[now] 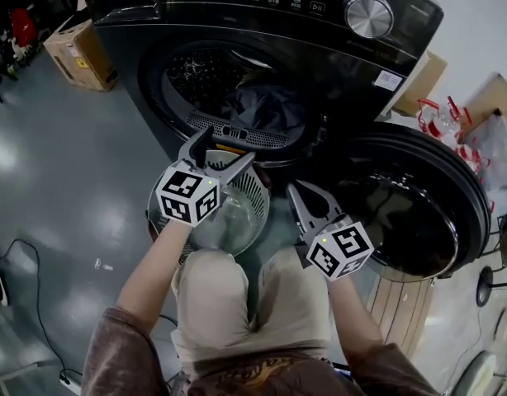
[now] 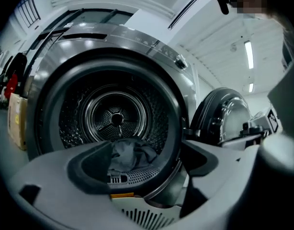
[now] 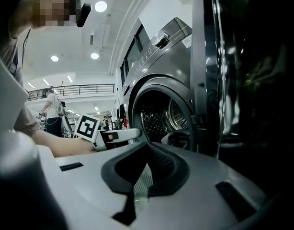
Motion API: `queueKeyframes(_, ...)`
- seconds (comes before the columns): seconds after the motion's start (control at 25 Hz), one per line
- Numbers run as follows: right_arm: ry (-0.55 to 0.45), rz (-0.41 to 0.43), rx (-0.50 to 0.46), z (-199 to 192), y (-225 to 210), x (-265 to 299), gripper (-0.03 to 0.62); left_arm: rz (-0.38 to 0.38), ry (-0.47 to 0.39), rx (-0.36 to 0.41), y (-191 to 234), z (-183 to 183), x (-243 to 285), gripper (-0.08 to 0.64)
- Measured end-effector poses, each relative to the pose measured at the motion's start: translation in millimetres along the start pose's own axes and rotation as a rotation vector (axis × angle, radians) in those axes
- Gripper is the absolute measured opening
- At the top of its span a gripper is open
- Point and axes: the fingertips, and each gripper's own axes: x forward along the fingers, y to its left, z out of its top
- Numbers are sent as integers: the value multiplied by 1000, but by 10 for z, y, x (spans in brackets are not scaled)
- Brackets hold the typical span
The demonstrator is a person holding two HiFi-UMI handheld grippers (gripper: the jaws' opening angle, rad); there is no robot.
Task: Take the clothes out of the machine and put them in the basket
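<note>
1. The left gripper stood released, its jaws spread wide with nothing between them.
2. The clothes, a dark bundle, lay ahead of those jaws, inside the machine at the drum's mouth.
3. The basket sat directly beneath that gripper.
4. The right gripper was clenched and empty, with the open door to its right.

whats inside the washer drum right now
A dark grey garment lies bunched at the front of the drum. Behind it the perforated wall looks bare. Anything beneath the garment is covered.
</note>
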Motion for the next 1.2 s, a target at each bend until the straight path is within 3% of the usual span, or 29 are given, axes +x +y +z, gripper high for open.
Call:
queueKeyframes(0.36, 15, -29, 3, -83, 60, -49, -3, 9, 124, 69, 390, -369, 945, 453)
queueKeyframes(0.68, 43, -47, -12, -158, 85, -75, -3, 14, 243, 66, 586, -687, 1556, 446)
queueKeyframes(0.84, 48, -70, -9, -181, 3, -102, -3, 39, 258, 49, 632, -731, 1624, 260)
queueKeyframes(0.96, 53, -89, -1, -214, -50, -121, -3, 49, 242, 10, 649, -712, 1577, 81)
queueKeyframes(1.04, 59, -91, -3, -231, -64, -121, -3, 34, 232, -10, 627, -683, 1502, 43)
queueKeyframes(1.2, 64, -89, -8, -248, -98, -113, -3, 3, 206, -29, 543, -610, 1202, 32)
